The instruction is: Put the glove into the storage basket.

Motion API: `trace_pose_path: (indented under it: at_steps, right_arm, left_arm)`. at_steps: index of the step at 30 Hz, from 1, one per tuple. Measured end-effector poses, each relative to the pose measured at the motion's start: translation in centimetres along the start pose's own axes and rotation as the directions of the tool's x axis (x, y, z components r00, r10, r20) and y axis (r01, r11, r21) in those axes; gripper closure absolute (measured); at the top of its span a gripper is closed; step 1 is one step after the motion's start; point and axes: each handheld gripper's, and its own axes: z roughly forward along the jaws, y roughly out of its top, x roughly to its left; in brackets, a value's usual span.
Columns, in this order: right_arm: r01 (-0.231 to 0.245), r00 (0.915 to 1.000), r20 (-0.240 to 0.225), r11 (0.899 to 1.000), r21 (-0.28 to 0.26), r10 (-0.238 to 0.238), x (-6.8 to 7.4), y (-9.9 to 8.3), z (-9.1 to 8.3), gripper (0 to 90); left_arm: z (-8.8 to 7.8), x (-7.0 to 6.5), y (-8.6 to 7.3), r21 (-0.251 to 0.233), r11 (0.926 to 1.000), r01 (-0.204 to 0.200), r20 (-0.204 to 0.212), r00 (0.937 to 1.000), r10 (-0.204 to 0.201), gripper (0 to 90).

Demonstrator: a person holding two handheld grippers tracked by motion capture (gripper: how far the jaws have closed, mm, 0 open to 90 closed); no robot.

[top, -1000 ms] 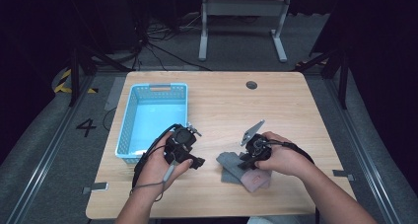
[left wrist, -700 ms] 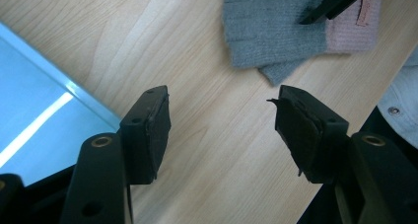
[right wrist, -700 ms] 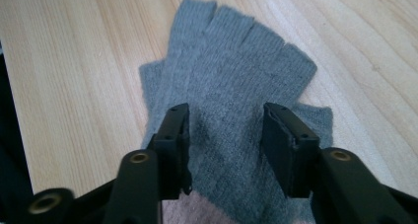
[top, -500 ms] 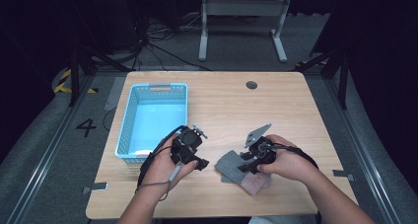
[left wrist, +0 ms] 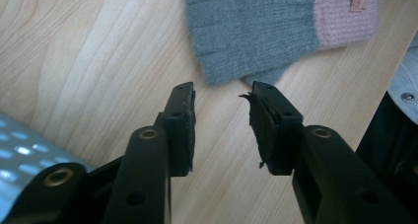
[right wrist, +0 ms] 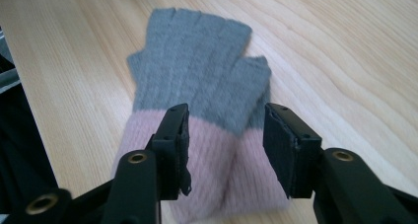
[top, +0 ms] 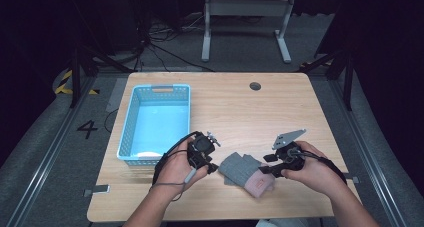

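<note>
Grey knit fingerless glove with pink ribbed cuff (top: 247,173), lying flat on the light wooden table (top: 240,107) near the front edge, right of centre. Fingers point left, cuff right. Small pink tag on the cuff. Looks like two layers stacked, thumb sticking out.

Both forearms come in from the near edge and angle toward each other over the tabletop. The left hand (top: 176,168) wraps the left tool (top: 209,166) from behind, pointing it to the right and slightly down, its cable looping back past the wrist. Its jaws have just been closing and stand partly apart with nothing between them. The right hand (top: 306,168) grips the right tool (top: 264,169), aimed left toward the other, its grey three-cornered plate tilted up above the knuckles. Its jaws have just narrowed slightly and stand apart, gripping nothing.
</note>
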Motion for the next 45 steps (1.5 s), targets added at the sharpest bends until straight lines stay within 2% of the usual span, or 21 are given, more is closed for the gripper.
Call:
trace_pose_path:
  at_steps: [3,8,11,13,16,17,21,33,38,40,41,45]
  right_arm:
    - [-0.047,0.9989,0.01,0.999,-0.013,0.047,0.0,-1.4,-0.8,56.0]
    - [-0.051,0.9986,0.014,0.999,-0.013,0.051,0.0,-2.4,-1.7,56.0]
    - [-0.036,0.9988,0.033,0.999,0.013,0.035,0.0,-3.0,-2.2,56.8]
    - [-0.013,0.9994,0.032,0.999,0.042,0.012,0.1,-3.4,-2.0,57.5]
    - [-0.011,0.9996,0.025,0.998,0.056,0.01,0.1,-3.7,-1.9,58.2]
    - [-0.014,0.9997,0.021,0.996,0.084,0.012,0.1,-3.9,-1.8,59.2]
    - [0.006,0.9999,0.009,0.993,0.121,-0.007,0.4,-4.1,-1.4,60.2]
    - [0.041,0.9991,-0.018,0.984,0.173,-0.038,1.0,-3.9,0.3,64.4]
    - [0.066,0.9978,-0.024,0.978,0.198,-0.062,1.1,-3.9,0.9,73.3]
    - [0.064,0.9979,-0.022,0.977,0.203,-0.061,1.1,-3.9,1.0,76.4]
    - [0.062,0.9981,-0.02,0.977,0.203,-0.059,1.0,-3.9,1.0,81.6]
    - [0.038,0.9992,-0.015,0.98,0.193,-0.036,1.0,-3.8,0.9,85.8]
  left_arm:
    - [0.8,0.0,0.4,0.015,0.9998,-0.014,0.001,0.9999,0.014,64.2]
    - [1.4,0.2,0.6,0.03,0.9993,-0.021,0.006,0.9998,0.021,64.7]
    - [1.8,0.0,0.7,0.041,0.9985,-0.036,0.007,0.9993,0.035,65.4]
    - [2.3,0.0,0.8,0.044,0.9981,-0.043,0.007,0.999,0.043,66.1]
    - [2.7,0.2,0.8,0.046,0.9979,-0.045,0.014,0.9989,0.044,65.7]
    - [3.0,0.2,0.8,0.048,0.998,-0.042,0.015,0.999,0.041,65.3]
    - [3.4,0.5,0.8,0.05,0.9982,-0.034,0.009,0.9994,0.033,64.3]
    - [3.8,0.8,0.7,0.071,0.9972,-0.023,0.022,0.9995,0.021,61.2]
    - [4.0,1.0,0.6,0.081,0.9966,-0.013,0.022,0.9997,0.011,58.4]
    - [4.2,1.0,0.6,0.085,0.9963,-0.009,0.031,0.9995,0.007,58.3]
    - [4.3,1.1,0.6,0.092,0.9957,-0.013,0.031,0.9995,0.011,58.2]
    - [4.4,1.1,0.6,0.091,0.9958,-0.009,0.031,0.9995,0.006,57.5]
